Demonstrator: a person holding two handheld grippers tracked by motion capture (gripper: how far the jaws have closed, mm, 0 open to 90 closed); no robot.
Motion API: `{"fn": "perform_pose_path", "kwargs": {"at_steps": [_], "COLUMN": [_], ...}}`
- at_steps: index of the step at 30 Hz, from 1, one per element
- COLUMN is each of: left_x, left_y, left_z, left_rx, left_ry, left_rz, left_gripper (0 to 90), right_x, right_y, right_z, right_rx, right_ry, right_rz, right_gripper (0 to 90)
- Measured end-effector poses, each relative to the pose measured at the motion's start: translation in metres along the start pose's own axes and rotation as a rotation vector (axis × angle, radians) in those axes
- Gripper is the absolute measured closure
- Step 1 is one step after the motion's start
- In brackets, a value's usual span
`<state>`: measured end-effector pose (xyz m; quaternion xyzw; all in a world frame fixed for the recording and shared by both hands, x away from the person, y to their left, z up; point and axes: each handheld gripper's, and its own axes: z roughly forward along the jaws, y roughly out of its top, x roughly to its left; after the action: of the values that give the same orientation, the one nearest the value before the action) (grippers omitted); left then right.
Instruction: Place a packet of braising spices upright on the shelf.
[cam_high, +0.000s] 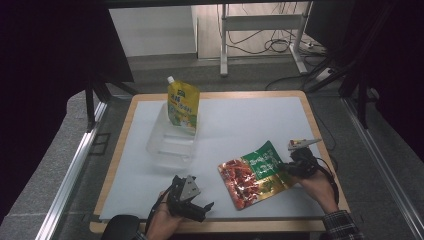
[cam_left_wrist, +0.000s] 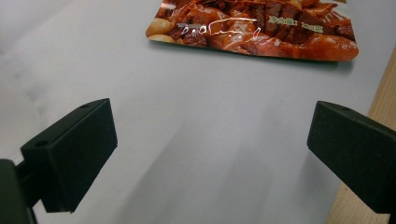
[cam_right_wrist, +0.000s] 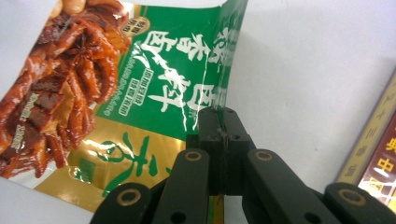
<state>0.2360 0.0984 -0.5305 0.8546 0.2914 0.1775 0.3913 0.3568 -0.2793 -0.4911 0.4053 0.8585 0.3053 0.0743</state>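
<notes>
A green, red and gold food packet (cam_high: 255, 175) lies on the white mat (cam_high: 240, 125) at the front right. My right gripper (cam_high: 291, 167) is shut on the packet's right edge. In the right gripper view the jaws (cam_right_wrist: 223, 126) pinch the green part of the packet (cam_right_wrist: 154, 79), which bends up at the grip. My left gripper (cam_high: 204, 210) is held near the table's front edge, left of the packet. Its jaws (cam_left_wrist: 210, 154) stand wide open over bare mat, and the packet's red end (cam_left_wrist: 261, 28) lies beyond them.
A clear plastic tub (cam_high: 170, 145) stands at the mat's back left with a yellow spout pouch (cam_high: 183, 105) upright in it. The wooden table rim (cam_high: 117, 150) frames the mat. A gold and red printed edge (cam_right_wrist: 373, 154) shows right of my right jaws.
</notes>
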Motion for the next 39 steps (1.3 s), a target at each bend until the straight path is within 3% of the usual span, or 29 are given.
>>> {"fn": "perform_pose_path", "kwargs": {"at_steps": [5,18,23,39], "left_x": [0.002,0.004,0.006,0.004], "left_y": [0.000,0.000,0.000,0.000], "left_z": [-0.001,-0.004,-0.005,-0.004], "left_rx": [-0.007,-0.014,-0.017,-0.017], "left_ry": [0.006,0.015,0.017,0.015], "left_rz": [-0.007,-0.010,-0.016,-0.015], "left_gripper": [1.4,1.5,1.5,1.5], "right_x": [0.005,0.004,0.004,0.015], "right_y": [0.003,0.011,0.015,0.028], "right_z": [-0.005,-0.021,-0.030,-0.047], "right_rx": [-0.020,-0.088,-0.128,-0.181], "right_ry": [-0.016,0.053,0.090,0.121], "right_rz": [-0.021,-0.022,-0.001,-0.042], "right_gripper": [89.2,89.2,89.2,89.2]}}
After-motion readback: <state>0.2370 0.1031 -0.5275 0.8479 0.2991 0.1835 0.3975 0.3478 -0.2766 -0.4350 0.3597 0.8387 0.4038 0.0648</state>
